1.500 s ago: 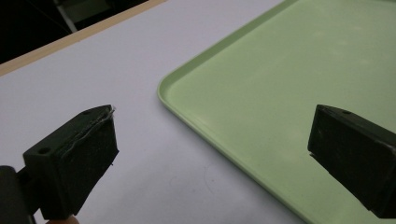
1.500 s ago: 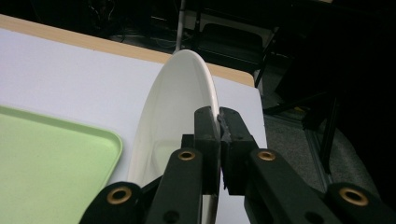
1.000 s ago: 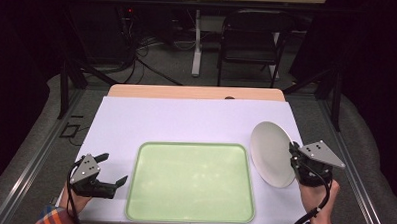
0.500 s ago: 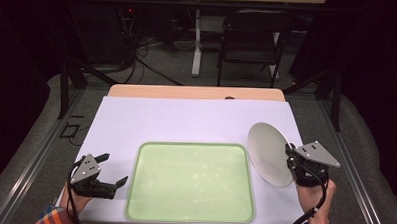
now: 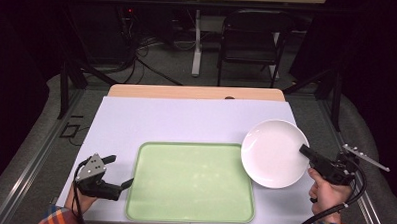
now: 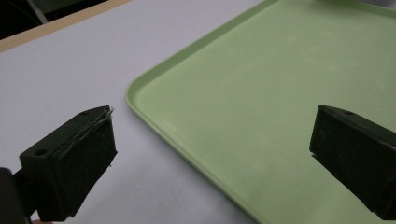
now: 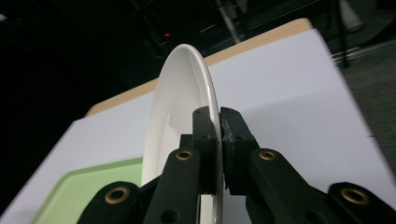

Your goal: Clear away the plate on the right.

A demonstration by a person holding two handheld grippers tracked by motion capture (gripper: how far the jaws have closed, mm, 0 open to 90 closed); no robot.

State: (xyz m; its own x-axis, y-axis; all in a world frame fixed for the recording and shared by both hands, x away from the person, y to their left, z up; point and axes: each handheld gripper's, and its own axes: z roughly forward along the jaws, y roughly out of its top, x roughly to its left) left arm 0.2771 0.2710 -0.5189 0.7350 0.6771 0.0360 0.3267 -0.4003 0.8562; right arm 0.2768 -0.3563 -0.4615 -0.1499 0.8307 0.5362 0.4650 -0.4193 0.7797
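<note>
A round white plate (image 5: 273, 152) hangs above the table's right side, its left edge just past the tray's right rim. My right gripper (image 5: 306, 152) is shut on the plate's right rim; in the right gripper view the plate (image 7: 180, 112) stands edge-on between the clamped jaws (image 7: 218, 126). A pale green tray (image 5: 148, 200) lies at the front middle of the table. My left gripper (image 5: 119, 172) rests open on the table just left of the tray, nothing between its fingers (image 6: 74, 163). The tray's corner (image 6: 140, 100) lies between the jaws in the left gripper view.
A white sheet (image 5: 186, 121) covers the table, with a strip of wood (image 5: 197, 93) at the far edge. Behind stand a black chair (image 5: 249, 38), a table leg (image 5: 196, 42) and cables on the floor. Metal rails (image 5: 35, 156) run along both sides.
The right gripper has swung the plate from a steep tilt near the right edge to a flatter pose, shifted left toward the tray. The left gripper has stayed put.
</note>
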